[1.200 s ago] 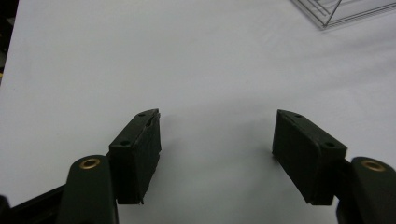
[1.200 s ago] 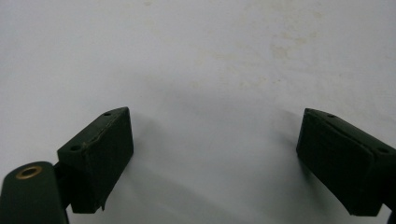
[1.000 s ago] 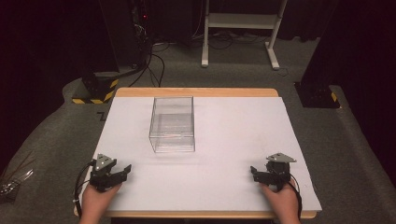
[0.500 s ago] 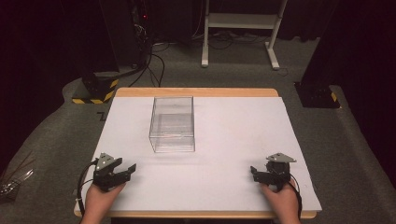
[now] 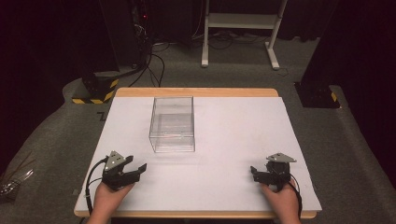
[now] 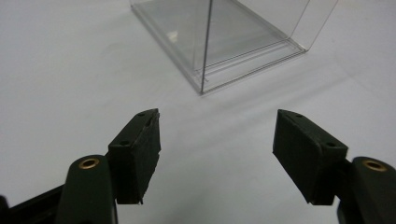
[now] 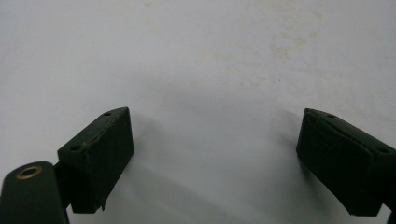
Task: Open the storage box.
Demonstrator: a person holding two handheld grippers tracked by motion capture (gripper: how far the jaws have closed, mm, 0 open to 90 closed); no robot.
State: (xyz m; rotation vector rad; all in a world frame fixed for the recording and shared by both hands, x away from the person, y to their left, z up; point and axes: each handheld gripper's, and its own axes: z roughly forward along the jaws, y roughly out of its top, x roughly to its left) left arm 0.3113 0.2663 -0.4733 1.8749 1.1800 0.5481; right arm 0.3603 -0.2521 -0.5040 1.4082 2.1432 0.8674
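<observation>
The clear plastic box stands open-topped on the white tabletop, toward its far left part, in the high view. The left gripper sits near the box's near left corner, a short way toward the person, its jaws apart and aimed at the box. The right gripper is well apart from the box, off to its right and nearer the person, with jaws also apart and nothing between them.

In the left gripper view, the box lies just ahead, one upright corner edge turned toward the left gripper, whose jaws stand wide and empty. To reach well, I judge this gripper should swing round so its jaws straddle one thin wall squarely rather than the corner, come in above the rim, and close gently, since the light, slick plastic could skid or flex.

In the right gripper view, the right gripper faces bare tabletop, jaws spread; it would have to cross toward the box to steady the far side.
</observation>
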